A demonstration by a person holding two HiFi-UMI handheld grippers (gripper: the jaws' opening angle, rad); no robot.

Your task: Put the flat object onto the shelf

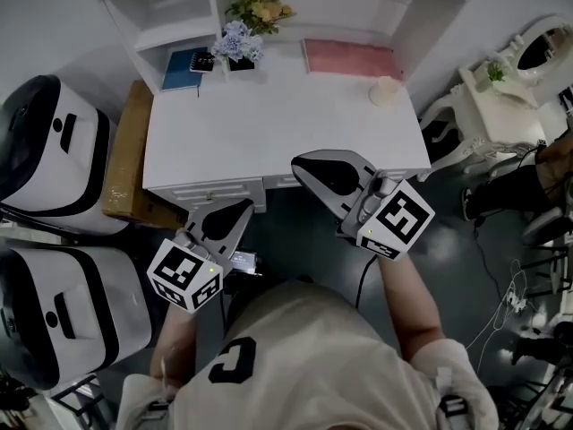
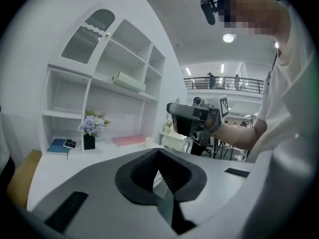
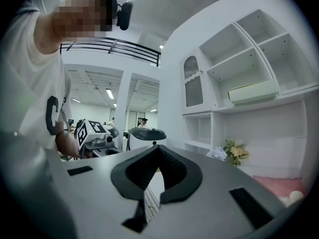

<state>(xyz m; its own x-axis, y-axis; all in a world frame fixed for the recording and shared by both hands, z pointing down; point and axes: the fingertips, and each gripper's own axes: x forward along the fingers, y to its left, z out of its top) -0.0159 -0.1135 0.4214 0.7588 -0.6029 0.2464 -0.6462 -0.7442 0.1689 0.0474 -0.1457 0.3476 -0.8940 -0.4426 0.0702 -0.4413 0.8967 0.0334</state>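
A flat pink pad (image 1: 349,59) lies at the back right of the white desk (image 1: 269,124); it also shows as the pink pad (image 2: 128,140) and as its edge (image 3: 279,184). A flat blue book (image 1: 182,68) with a small black item on it lies at the back left. White shelves (image 1: 170,7) rise behind the desk. My left gripper (image 1: 240,206) hangs just in front of the desk's front edge, shut and empty (image 2: 158,151). My right gripper (image 1: 300,162) is over the front edge, also shut on nothing (image 3: 158,147).
A vase of purple flowers (image 1: 238,47) and a cream cup (image 1: 385,90) stand on the desk. A pale box (image 2: 128,81) lies on an upper shelf. Left of the desk are a brown carton (image 1: 125,155) and white machines (image 1: 54,155); a white dressing table (image 1: 501,97) is right.
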